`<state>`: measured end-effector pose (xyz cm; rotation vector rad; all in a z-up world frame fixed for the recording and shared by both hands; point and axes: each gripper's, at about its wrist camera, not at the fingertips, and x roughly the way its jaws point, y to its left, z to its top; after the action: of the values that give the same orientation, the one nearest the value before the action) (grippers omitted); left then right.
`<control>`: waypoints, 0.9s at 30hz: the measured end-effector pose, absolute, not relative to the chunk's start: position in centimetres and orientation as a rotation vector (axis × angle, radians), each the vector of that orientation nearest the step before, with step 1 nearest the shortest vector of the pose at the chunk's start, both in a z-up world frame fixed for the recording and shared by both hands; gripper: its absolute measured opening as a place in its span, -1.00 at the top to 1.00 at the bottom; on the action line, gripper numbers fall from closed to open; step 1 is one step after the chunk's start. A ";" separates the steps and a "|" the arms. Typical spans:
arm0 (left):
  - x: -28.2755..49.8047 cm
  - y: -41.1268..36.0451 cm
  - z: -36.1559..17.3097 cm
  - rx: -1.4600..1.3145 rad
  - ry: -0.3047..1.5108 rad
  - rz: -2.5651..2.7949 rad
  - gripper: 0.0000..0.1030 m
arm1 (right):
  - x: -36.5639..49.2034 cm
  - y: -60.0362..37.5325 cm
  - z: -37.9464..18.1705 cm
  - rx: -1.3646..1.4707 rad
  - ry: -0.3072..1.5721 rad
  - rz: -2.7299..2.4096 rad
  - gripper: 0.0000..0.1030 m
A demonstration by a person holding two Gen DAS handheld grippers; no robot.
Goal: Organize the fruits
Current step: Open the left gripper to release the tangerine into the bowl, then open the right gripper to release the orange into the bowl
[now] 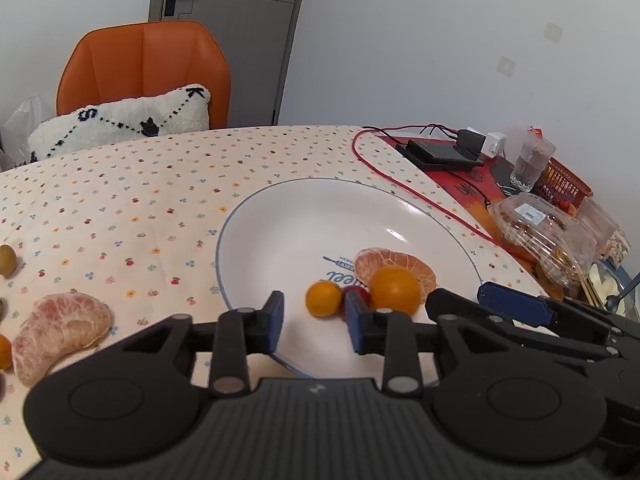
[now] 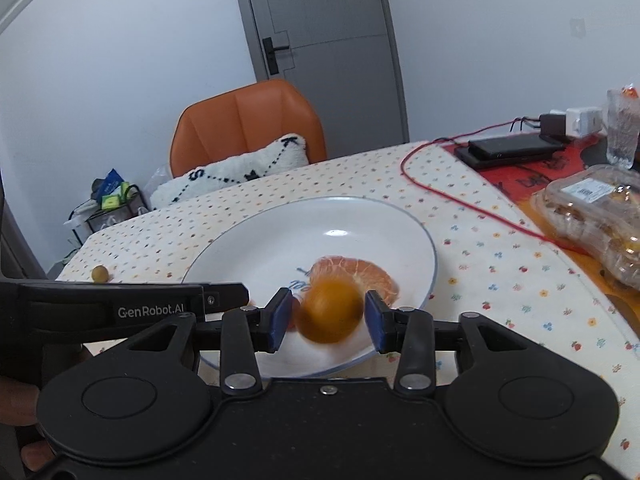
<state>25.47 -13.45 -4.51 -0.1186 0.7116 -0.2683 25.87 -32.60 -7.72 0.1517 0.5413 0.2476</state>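
A white plate (image 1: 304,216) (image 2: 256,248) holds a peeled citrus half (image 1: 404,262) (image 2: 372,270), a small orange (image 1: 323,298), a red berry (image 1: 357,293) and a bigger orange (image 1: 394,290). My left gripper (image 1: 314,322) is open and empty over the plate's near rim. My right gripper (image 2: 326,318) is open; the bigger orange (image 2: 330,310) is blurred between its pads, with gaps on both sides. The right gripper's fingers (image 1: 516,304) show in the left wrist view. A peeled grapefruit piece (image 1: 60,334) and a green fruit (image 1: 7,260) (image 2: 99,274) lie on the cloth.
A red cable (image 1: 408,188), phones (image 1: 442,152), a glass (image 1: 532,164), a clear food box (image 1: 540,228) and an orange basket (image 1: 566,182) sit at the right. An orange chair (image 1: 144,68) with a white pillow (image 1: 120,122) stands behind the table.
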 end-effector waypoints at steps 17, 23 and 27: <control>22.8 -10.1 -3.0 -0.136 0.667 -0.187 -0.52 | 24.3 -32.6 -6.8 0.172 0.518 0.200 -0.66; 21.7 -8.4 -2.7 -0.139 0.657 -0.167 -0.55 | 23.7 -31.7 -6.6 0.174 0.512 0.199 -0.83; 20.9 -7.1 -2.4 -0.140 0.645 -0.146 -0.60 | 23.5 -30.8 -6.4 0.171 0.506 0.208 -0.89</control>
<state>20.94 -7.14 -2.43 -0.1399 0.6450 -0.1459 23.53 -30.85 -6.35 0.1714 0.5063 0.2076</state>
